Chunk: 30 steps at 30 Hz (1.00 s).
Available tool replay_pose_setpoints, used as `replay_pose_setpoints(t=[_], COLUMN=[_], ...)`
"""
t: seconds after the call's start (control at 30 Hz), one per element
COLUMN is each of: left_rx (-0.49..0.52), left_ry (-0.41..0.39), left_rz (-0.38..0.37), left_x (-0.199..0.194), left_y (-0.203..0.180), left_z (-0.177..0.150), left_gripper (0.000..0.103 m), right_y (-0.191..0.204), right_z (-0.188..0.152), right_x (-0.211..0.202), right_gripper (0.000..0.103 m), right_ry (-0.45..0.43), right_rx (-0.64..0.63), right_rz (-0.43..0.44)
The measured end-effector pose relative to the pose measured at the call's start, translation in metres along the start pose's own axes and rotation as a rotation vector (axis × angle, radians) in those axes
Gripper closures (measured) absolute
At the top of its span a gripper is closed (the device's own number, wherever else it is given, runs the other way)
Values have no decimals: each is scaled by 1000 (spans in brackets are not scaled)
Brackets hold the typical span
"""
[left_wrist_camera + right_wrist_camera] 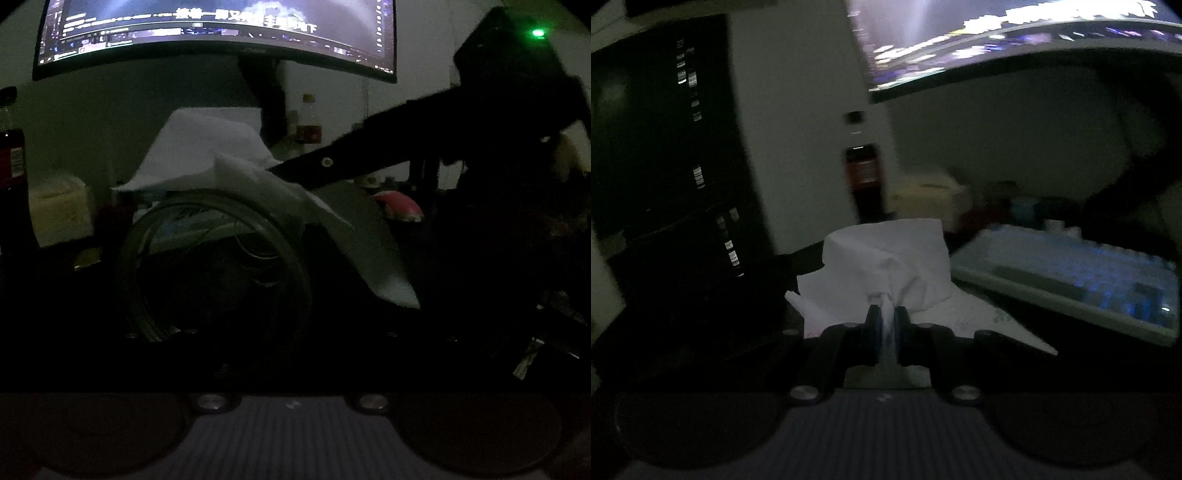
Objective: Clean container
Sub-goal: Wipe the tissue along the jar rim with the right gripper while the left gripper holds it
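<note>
Clenched on a white tissue [886, 258], the right claw [886, 321] reaches over the glass container's [214, 266] rim ahead of the left claw, whose grip I cannot tell, so the thin paper may tear or the container slip.

Clear glossy glass container [218, 266]; soft creased white paper tissue [886, 266]; matt black tool [886, 321]

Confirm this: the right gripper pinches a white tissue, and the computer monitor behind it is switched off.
One mistake: the monitor is on, its screen lit in the right wrist view. The rest holds: the right gripper pinches a white tissue.
</note>
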<state>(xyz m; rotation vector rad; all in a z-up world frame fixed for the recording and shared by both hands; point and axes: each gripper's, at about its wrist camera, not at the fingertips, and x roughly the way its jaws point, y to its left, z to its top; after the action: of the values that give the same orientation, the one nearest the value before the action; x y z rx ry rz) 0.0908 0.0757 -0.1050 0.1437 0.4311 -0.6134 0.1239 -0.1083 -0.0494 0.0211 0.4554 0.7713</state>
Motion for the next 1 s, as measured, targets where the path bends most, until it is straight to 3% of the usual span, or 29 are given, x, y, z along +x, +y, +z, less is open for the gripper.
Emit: replay_pose_setpoints(t=[0.27,0.43,0.53,0.77,0.9,1.0], left_rx=[-9,-7,1,-20,-49,-47], left_ry=[0,0,0,-4,-17,-18], left_rz=[11,15,19,24,25,27], left_x=[3,2,2,4,5,4], left_y=[4,2,1,6,8,4], left_z=[0,0,0,0,1,1], left_gripper=[42,42,42,42,52,53], right_y=[-33,-6,5,-34,-37,-34], right_z=[11,5,2,7,-3,-13], right_x=[12,5,2,14,4,-4], right_gripper=[93,93,93,93,94,94], right_ry=[15,18,16,26,4,-9], right_rx=[56,-6,-42,23,43,79], right_rz=[-169,-31,-8,-255,-221,-167])
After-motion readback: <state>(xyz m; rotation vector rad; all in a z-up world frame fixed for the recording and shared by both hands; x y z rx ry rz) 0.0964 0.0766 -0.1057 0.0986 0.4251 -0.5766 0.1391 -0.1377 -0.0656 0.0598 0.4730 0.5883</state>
